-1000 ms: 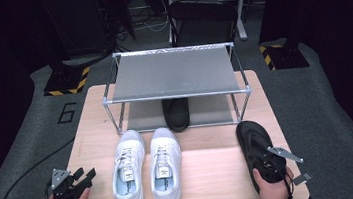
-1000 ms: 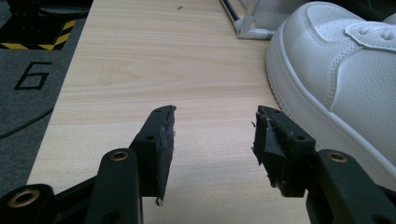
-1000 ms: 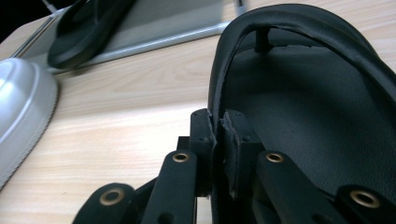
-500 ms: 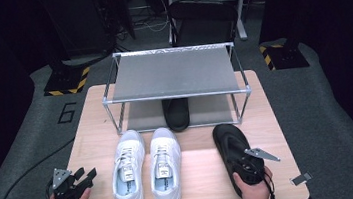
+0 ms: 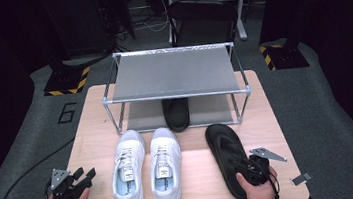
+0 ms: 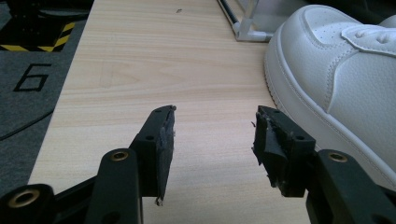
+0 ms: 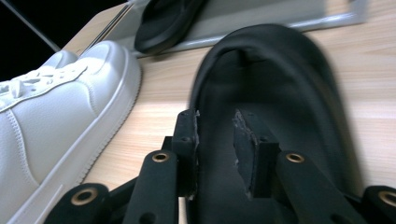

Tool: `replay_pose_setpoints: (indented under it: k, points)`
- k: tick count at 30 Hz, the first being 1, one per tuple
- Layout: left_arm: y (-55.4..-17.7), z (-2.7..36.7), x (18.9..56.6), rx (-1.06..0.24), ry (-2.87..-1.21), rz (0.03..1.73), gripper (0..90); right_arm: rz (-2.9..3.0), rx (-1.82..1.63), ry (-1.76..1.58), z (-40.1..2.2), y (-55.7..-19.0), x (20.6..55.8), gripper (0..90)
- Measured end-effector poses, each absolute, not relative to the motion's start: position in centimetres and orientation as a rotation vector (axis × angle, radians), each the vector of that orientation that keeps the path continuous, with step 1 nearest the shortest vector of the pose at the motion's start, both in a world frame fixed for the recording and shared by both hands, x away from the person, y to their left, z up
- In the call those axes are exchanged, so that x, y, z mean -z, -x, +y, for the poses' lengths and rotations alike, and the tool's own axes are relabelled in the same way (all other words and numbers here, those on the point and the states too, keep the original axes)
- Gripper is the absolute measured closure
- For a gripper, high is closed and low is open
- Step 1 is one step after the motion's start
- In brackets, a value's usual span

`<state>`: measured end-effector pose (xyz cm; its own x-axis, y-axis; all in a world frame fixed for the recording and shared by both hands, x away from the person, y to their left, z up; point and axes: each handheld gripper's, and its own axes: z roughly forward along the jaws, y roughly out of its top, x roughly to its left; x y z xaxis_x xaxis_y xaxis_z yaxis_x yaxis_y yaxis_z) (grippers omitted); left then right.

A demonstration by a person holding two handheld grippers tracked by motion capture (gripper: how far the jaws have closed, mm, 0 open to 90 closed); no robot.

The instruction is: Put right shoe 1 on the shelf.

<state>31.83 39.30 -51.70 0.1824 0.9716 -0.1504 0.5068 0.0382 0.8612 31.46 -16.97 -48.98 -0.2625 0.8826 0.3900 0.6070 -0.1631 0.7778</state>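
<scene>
A black slipper (image 5: 222, 144) (image 7: 271, 70) lies flat on the wooden table (image 5: 92, 124), right of a pair of white sneakers (image 5: 128, 168) (image 7: 60, 93). My right gripper (image 5: 245, 164) (image 7: 217, 116) hovers over the slipper's heel. Its jaws have just been opening and now stand apart, with the footbed showing in the gap and neither pad pressing on it. A second black slipper (image 5: 176, 113) (image 7: 168, 18) sits under the metal shoe rack (image 5: 174, 72). My left gripper (image 5: 88, 174) (image 6: 215, 114) rests open and empty at the front left, beside the left sneaker (image 6: 336, 70).
The rack's mesh top shelf is bare. A small grey metal piece (image 5: 299, 179) lies at the table's front right corner. A dark chair (image 5: 200, 18) stands behind the rack. Bare wood lies left of the sneakers and right of the slipper.
The right hand and the black slipper have shifted left from the table's right edge to beside the sneakers. The left gripper has stayed put.
</scene>
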Motion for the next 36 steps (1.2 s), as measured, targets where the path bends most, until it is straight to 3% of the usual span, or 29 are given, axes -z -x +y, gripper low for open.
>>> replay_pose_setpoints:
  k: [10,17,19,22,29,32,36]
  points:
    - [-31.9,39.3,51.8,-0.671,-1.601,1.455,47.6,1.694,-1.306,-1.762,-21.7,-29.8,49.3,64.1]
    - [-32.0,39.3,51.8,-0.674,-1.587,1.457,47.6,1.703,-1.301,-1.81,-22.2,-29.9,50.6,63.0]
    - [-32.0,39.4,51.8,-0.669,-1.589,1.46,47.6,1.715,-1.288,-1.798,-22.1,-29.9,50.8,64.6]
    - [-32.0,39.5,51.8,-0.667,-1.593,1.461,47.5,1.731,-1.336,-1.79,-22.1,-30.0,51.0,75.2]
    - [-32.1,39.3,51.9,-0.665,-1.594,1.464,47.5,1.764,-1.347,-1.733,-21.7,-30.4,51.1,77.6]
    - [-32.1,39.2,51.9,-0.675,-1.593,1.457,47.5,1.755,-1.363,-1.745,-21.6,-30.7,51.2,76.2]
    - [-32.1,39.3,52.0,-0.675,-1.581,1.462,47.5,1.742,-1.362,-1.803,-21.6,-30.7,51.6,67.7]
